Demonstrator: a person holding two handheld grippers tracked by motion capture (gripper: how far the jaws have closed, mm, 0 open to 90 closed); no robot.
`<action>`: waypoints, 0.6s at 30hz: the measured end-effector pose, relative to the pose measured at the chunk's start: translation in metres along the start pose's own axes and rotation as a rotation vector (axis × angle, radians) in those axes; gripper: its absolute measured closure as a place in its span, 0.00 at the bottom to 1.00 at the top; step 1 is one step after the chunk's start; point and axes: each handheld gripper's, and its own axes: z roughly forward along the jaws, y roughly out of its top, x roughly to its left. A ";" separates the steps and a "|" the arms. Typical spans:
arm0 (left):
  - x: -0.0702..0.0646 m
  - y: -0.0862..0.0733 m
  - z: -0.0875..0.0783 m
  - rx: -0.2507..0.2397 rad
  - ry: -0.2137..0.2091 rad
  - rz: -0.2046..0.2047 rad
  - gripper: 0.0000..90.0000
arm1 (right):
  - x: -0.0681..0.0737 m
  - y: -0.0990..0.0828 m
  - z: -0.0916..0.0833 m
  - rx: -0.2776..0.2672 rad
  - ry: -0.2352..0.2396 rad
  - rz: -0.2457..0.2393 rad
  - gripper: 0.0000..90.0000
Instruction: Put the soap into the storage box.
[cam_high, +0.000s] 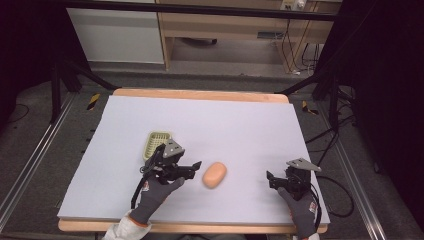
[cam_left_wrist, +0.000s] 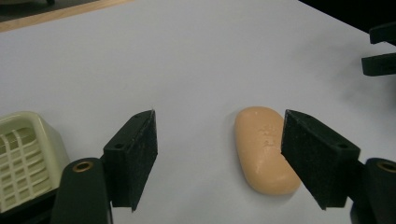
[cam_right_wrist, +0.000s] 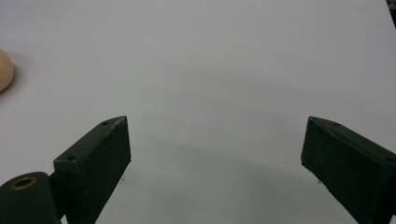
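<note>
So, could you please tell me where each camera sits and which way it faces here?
High view: above the person's side, facing forward and down on the table; both gloved hands, left gripper and right gripper show.
Left gripper view: on the left gripper, facing the soap between its open jaws; soap dish beside.
Right gripper view: on the right gripper, facing bare table.
All share the soap.

Left hand-held gripper (cam_high: 192, 167) jaws spread wide, right hand-held gripper (cam_high: 272, 179) jaws likewise apart, both held low
</note>
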 end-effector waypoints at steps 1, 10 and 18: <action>-0.001 0.000 0.001 0.008 -0.001 0.010 0.29 | 0.000 0.000 0.000 -0.001 0.000 -0.001 0.10; -0.009 0.001 0.010 0.021 -0.010 0.020 0.29 | 0.001 0.000 0.001 0.003 0.002 -0.002 0.10; -0.013 0.001 0.018 0.035 -0.016 0.023 0.28 | 0.001 0.000 0.001 0.003 0.002 -0.002 0.10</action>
